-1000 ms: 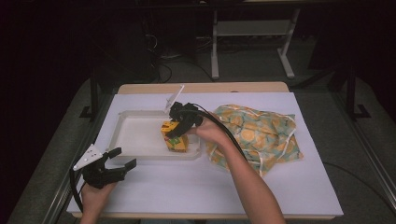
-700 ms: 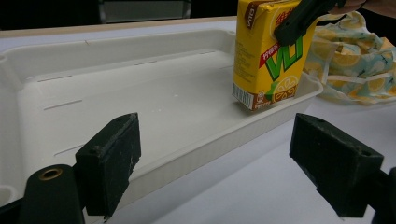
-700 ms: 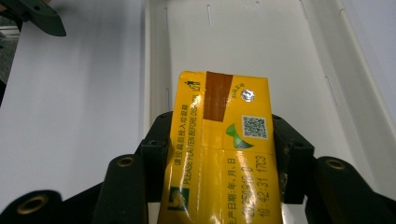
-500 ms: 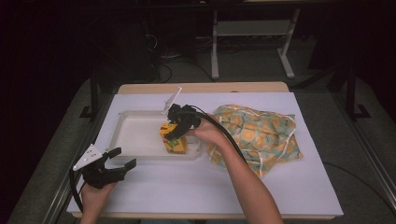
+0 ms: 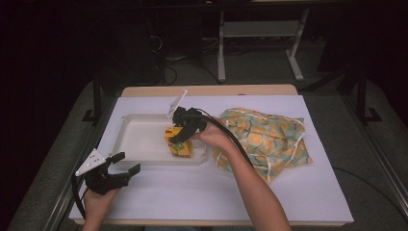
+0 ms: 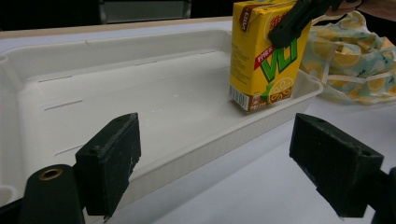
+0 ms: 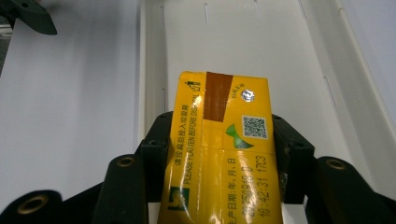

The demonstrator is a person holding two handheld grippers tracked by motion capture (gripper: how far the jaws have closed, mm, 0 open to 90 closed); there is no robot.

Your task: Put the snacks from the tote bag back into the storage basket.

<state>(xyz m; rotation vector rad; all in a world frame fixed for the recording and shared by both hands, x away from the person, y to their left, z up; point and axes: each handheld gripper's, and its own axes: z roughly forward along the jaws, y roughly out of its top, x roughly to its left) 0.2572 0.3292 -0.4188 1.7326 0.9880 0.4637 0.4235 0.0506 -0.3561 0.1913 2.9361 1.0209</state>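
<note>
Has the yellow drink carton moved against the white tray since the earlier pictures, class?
No. The yellow drink carton stands at the same spot by the right end of the white tray, with the right tongs clamped on it throughout.

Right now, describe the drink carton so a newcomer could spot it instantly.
On the white-covered table, find the shallow white tray. The yellow drink carton stands upright in its right end, clamped by the right gripper; the patterned bag beside it lies outside.

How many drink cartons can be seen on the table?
1. The carton stands upright at the right end of the white tray, gripped by the right claw. More may be hidden inside the patterned bag.
</note>
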